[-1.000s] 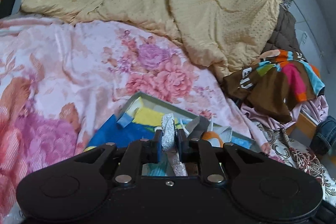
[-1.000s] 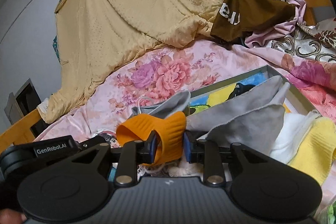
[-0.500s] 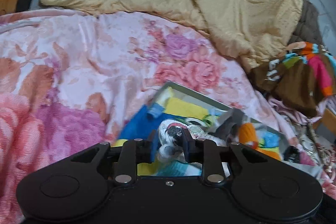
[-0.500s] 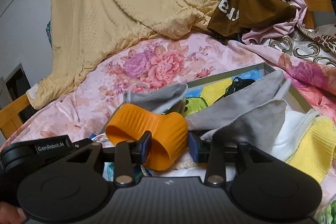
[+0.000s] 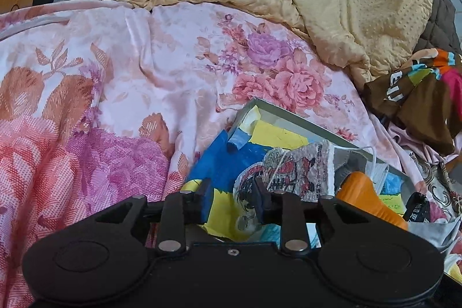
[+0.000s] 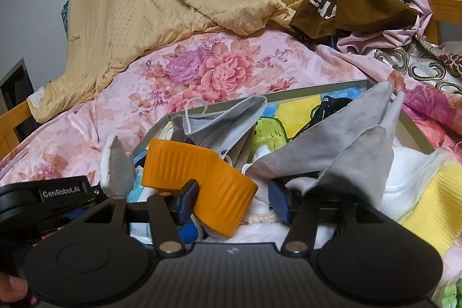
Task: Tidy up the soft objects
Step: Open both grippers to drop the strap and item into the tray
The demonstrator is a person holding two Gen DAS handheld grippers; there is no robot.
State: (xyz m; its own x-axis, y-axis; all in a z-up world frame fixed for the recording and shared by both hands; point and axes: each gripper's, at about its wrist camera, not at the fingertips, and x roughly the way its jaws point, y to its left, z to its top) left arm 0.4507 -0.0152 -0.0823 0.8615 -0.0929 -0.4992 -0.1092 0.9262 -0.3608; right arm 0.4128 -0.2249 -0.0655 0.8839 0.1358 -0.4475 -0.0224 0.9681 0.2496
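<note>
Left gripper [image 5: 231, 199]: jaws just opened, printed cloth [image 5: 291, 172] dropped in tray [image 5: 303, 123]
Right gripper [image 6: 234, 202]: jaws spreading, orange cup [image 6: 196, 181] freed, resting on tray pile
Meaning: both pieces delivered

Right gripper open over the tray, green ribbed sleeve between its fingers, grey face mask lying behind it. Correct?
Not quite: the ribbed sleeve is orange, not green, as the right wrist view shows. The rest holds: right gripper open over the tray, grey face mask behind the sleeve.
</note>
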